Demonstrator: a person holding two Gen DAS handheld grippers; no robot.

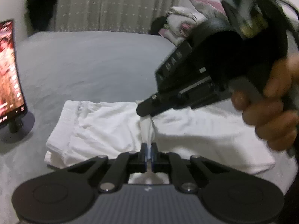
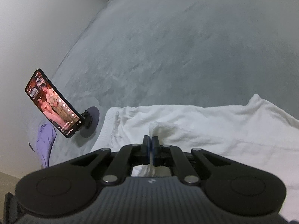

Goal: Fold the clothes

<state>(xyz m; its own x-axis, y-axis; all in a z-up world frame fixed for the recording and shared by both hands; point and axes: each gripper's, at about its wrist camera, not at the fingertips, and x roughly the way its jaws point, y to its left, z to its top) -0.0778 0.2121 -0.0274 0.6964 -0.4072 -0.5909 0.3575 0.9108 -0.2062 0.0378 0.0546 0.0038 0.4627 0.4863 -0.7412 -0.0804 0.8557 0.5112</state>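
A white garment (image 1: pixel 104 127) lies spread on a grey bed (image 1: pixel 89 63), with a ribbed band at its left end. My left gripper (image 1: pixel 149 146) is shut on a pinched fold of the white garment near its middle. My right gripper (image 1: pixel 144 110) shows in the left wrist view just beyond, shut on the same raised fold, held by a hand (image 1: pixel 269 110). In the right wrist view my right gripper (image 2: pixel 150 140) is shut on the white garment (image 2: pixel 205 127), which bunches up at the fingertips.
A phone (image 2: pixel 52 102) on a round-based stand (image 2: pixel 89 121) stands on the bed left of the garment, screen lit; it also shows in the left wrist view (image 1: pixel 9 71). A purple cloth (image 2: pixel 44 141) lies at the bed's left edge. Pillows (image 1: pixel 183 24) are piled at the far right. Curtains (image 1: pixel 115 3) hang behind.
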